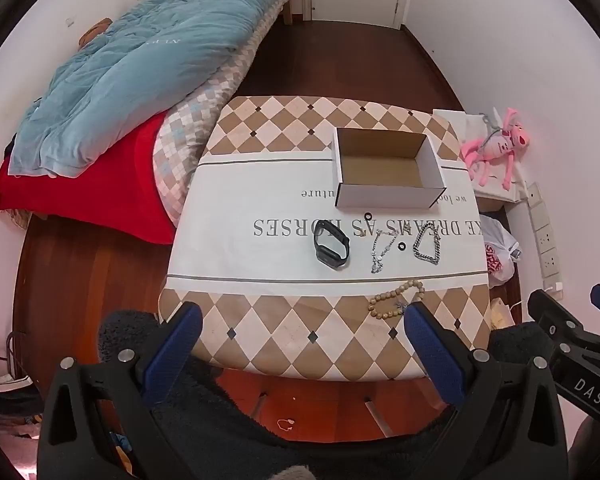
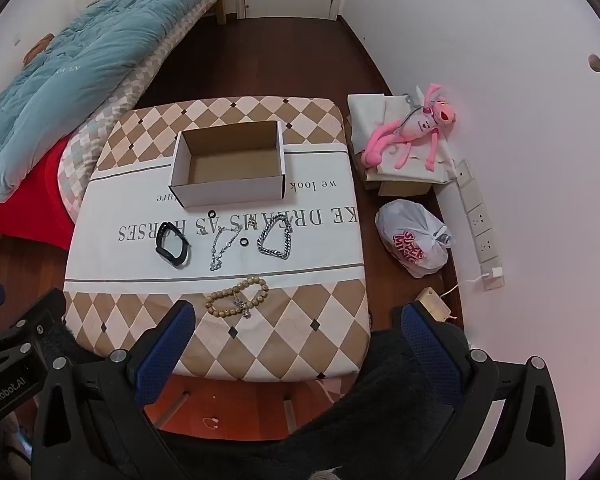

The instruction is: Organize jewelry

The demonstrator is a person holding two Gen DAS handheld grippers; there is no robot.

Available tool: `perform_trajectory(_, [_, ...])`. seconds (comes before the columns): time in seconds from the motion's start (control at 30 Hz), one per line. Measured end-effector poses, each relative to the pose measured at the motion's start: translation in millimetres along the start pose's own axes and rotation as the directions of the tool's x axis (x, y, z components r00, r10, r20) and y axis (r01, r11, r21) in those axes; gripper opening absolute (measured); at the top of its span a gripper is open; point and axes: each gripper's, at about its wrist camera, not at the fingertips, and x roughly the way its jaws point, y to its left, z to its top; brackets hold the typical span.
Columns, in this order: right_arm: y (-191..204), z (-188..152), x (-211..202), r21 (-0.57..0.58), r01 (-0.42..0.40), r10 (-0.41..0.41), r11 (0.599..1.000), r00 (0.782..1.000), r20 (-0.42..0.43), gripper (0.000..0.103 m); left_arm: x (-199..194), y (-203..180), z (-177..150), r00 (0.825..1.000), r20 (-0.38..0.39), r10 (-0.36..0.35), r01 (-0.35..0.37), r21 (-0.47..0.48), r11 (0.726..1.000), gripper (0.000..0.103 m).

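Both wrist views high, facing table

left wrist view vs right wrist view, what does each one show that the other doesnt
Only the left wrist view shows the red blanket's full spread.

Only the right wrist view shows the wall hole and the whole plastic bag.

Both show the table, empty cardboard box, black watch, silver chain bracelet, bead bracelet and pink plush toy.

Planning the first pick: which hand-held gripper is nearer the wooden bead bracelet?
Left, though narrowly. The bead bracelet lies just ahead of the left hand-held gripper, touching its right fingertip in view. The right hand-held gripper sits slightly right of it, open.
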Motion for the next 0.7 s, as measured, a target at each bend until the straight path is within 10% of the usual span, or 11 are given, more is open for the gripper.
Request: perform_trajectory(0.7, [-0.1, -3.6, -1.3, -0.006, 0.01, -0.01, 1.0, 1.0, 0.002, 0.103, -1.8, -5.4, 3.4, 1.0, 0.009, -0.009, 0.008, 0.005, 1.0, 0.103])
